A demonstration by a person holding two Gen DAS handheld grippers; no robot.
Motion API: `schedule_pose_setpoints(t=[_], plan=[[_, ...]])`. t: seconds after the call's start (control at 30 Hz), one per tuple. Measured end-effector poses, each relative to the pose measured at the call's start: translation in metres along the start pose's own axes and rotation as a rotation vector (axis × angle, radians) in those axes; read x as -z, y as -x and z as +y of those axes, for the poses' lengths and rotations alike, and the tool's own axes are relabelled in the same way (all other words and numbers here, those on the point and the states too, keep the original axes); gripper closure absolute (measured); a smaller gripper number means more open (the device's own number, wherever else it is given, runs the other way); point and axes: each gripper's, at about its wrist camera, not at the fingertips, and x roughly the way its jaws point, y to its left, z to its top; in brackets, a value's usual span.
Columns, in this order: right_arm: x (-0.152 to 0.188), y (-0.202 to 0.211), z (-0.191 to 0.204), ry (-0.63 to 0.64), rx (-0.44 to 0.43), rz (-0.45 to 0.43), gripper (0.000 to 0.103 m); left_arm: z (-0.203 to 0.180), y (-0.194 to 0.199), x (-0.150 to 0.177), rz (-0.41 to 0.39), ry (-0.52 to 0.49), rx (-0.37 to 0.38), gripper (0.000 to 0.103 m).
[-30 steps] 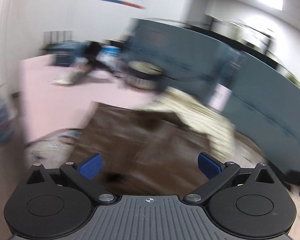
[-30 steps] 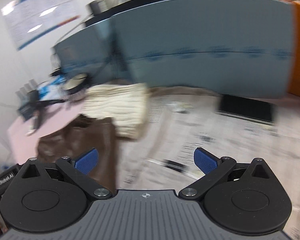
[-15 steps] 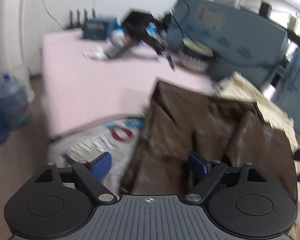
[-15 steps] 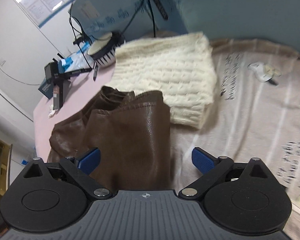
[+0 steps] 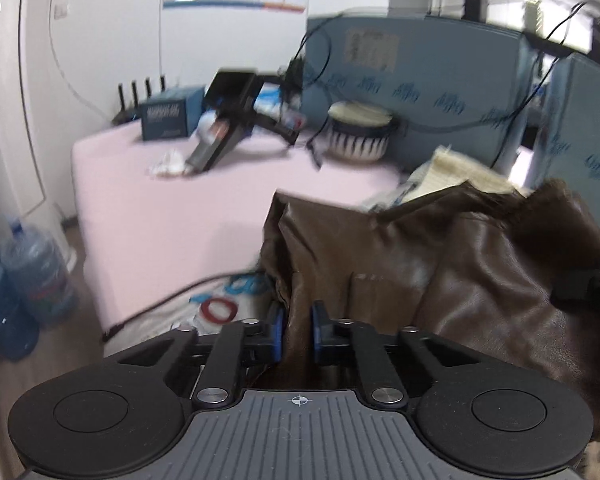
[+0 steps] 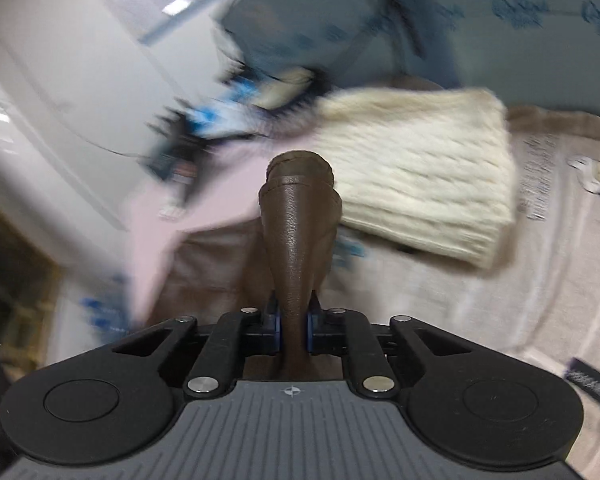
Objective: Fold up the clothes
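Leather now sits between both of my tongs, and that is the change that matters: a second ago both pairs stood spread wide above the garment, and within the last half second their jaws have been closing, each on a fold of the brown, glossy leather jacket [image 5: 452,280]. My left tongs [image 5: 297,330] pinch a ridge of it right at the blue pads [image 5: 277,332], with the bulk of the jacket heaped ahead and to the right of them, where a black corner of my other tool shows at the edge of the view. My right tongs [image 6: 293,328] are pressed onto a narrow, rolled-up tongue of the same brown leather that stands up straight ahead of the pads and blocks the middle of that view. The cream cable-knit sweater [image 6: 420,184], already folded by the look of it, lies beyond and to the right of the right tongs on the beige printed cloth [image 6: 520,280] covering the counter; the pink tabletop [image 5: 172,216] with its black gadgets lies ahead and to the left of the left tongs. I judge that the grasping step is done and the jacket is ready to be lifted and spread or doubled over. Both views are smeared, so how deep either bite goes I cannot tell; slick leather may slide out if I pull hard.
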Motion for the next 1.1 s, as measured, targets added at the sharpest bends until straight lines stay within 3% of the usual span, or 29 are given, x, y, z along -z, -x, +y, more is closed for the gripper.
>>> schedule_pose_setpoints(t=[0.13, 0.23, 0.43, 0.53, 0.67, 0.73, 0.8, 0.83, 0.87, 0.9, 0.93, 1.1], plan=[[0.002, 0.054, 0.003, 0.004, -0.080, -0.058, 0.093, -0.017, 0.030, -0.009, -0.043, -0.004, 0.095, 0.093], [0.009, 0.107, -0.019, -0.047, -0.055, -0.119, 0.093, -0.039, 0.055, -0.013, -0.068, -0.032, 0.207, 0.093], [0.046, 0.217, -0.075, -0.112, 0.195, -0.216, 0.093, -0.120, 0.078, 0.002, -0.006, -0.102, 0.546, 0.093], [0.070, 0.239, -0.107, -0.161, 0.338, -0.194, 0.093, -0.167, 0.074, 0.024, 0.080, -0.172, 0.648, 0.093], [0.100, 0.244, -0.147, -0.225, 0.518, -0.125, 0.090, -0.208, 0.063, 0.057, 0.191, -0.307, 0.655, 0.090], [0.111, 0.250, -0.152, -0.250, 0.613, -0.125, 0.074, -0.210, 0.059, 0.061, 0.221, -0.331, 0.632, 0.083], [0.119, 0.256, -0.142, -0.206, 0.691, -0.141, 0.069, -0.206, 0.056, 0.057, 0.222, -0.328, 0.619, 0.080], [0.123, 0.259, -0.134, -0.164, 0.724, -0.148, 0.056, -0.203, 0.055, 0.054, 0.217, -0.324, 0.615, 0.075], [0.124, 0.258, -0.125, -0.111, 0.713, -0.145, 0.047, -0.201, 0.053, 0.051, 0.209, -0.318, 0.609, 0.066], [0.126, 0.258, -0.115, -0.058, 0.699, -0.142, 0.031, -0.199, 0.049, 0.046, 0.198, -0.306, 0.601, 0.062], [0.127, 0.257, -0.104, -0.005, 0.685, -0.139, 0.024, -0.198, 0.044, 0.041, 0.188, -0.289, 0.597, 0.057], [0.140, 0.220, -0.063, 0.243, 0.526, 0.006, 0.017, -0.204, 0.013, 0.021, 0.231, -0.253, 0.618, 0.046]])
